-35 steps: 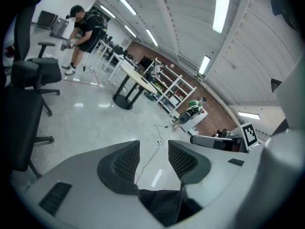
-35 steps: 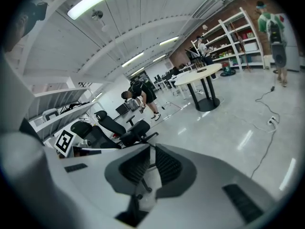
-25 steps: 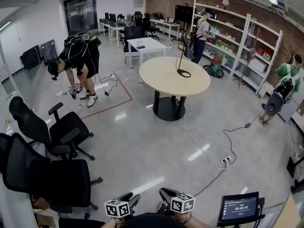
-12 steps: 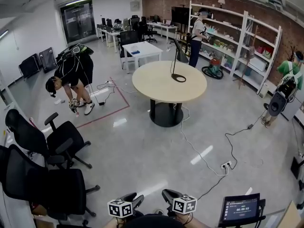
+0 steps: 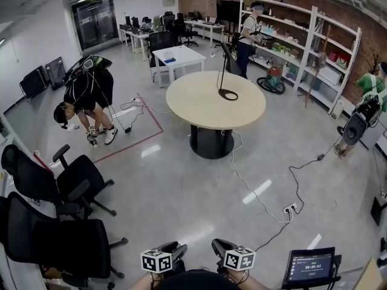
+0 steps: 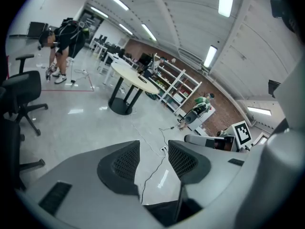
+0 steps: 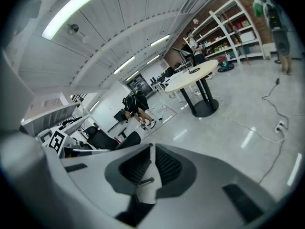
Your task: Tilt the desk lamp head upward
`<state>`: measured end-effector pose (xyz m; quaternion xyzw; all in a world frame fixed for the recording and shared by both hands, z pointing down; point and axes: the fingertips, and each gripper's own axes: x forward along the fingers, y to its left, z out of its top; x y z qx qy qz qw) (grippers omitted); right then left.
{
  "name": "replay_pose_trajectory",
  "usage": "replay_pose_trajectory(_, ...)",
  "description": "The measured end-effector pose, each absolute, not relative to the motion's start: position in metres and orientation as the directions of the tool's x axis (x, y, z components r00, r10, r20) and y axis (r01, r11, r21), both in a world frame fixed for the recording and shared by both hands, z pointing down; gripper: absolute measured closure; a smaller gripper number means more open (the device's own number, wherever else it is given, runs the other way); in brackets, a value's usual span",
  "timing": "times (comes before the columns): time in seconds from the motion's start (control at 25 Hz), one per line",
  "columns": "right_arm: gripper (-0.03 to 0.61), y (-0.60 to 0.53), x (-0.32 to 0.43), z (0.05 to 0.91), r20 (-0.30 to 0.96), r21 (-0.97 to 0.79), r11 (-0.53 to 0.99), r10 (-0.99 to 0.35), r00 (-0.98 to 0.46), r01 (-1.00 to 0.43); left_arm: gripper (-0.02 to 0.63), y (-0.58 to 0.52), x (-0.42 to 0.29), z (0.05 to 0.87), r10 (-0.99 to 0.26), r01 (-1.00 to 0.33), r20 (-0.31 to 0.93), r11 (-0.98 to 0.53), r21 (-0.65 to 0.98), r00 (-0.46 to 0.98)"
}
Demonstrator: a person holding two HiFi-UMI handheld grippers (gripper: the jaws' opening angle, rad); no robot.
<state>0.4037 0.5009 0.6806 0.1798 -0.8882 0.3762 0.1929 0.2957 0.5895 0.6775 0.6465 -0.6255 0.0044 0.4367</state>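
- Currently, left gripper [image 6: 151, 151]: jaws apart, nothing between them; only the pale floor [image 6: 86, 123] shows through the gap.
- Right gripper [image 7: 151, 163]: jaws drawn together to a thin slit, nothing clamped.
- Both grippers sit at the bottom centre of the head view.
- Desk lamp [image 5: 228, 93]: black, stands on the round table [image 5: 193, 101], upper centre of the head view, well apart from both grippers. Ring base flat on the top, thin stem, dark head at its upper end.
- Black office chairs [image 5: 66, 237] lower left; a person [image 5: 84, 89] bends over at upper left; power strip [image 5: 290, 208] on the floor right of centre; small screen [image 5: 309, 266] lower right.
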Motion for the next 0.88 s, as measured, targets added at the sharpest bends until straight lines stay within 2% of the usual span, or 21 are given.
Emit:
replay_pose_trajectory(0.44,0.545,0.44,0.341,0.671,0.523,-0.51,0.655,-0.279,-0.805,-0.558,0.42,0.508,0.22,0.668,-0.806,-0.805,0.507,0.066,0.59,0.305)
replay_pose_trajectory(0.88,0.545,0.419,0.292,0.672,0.561,-0.462,0.627,-0.341,-0.754,-0.627,0.42,0.476,0.167,0.677,-0.785,-0.774,0.478,-0.002,0.633,0.393)
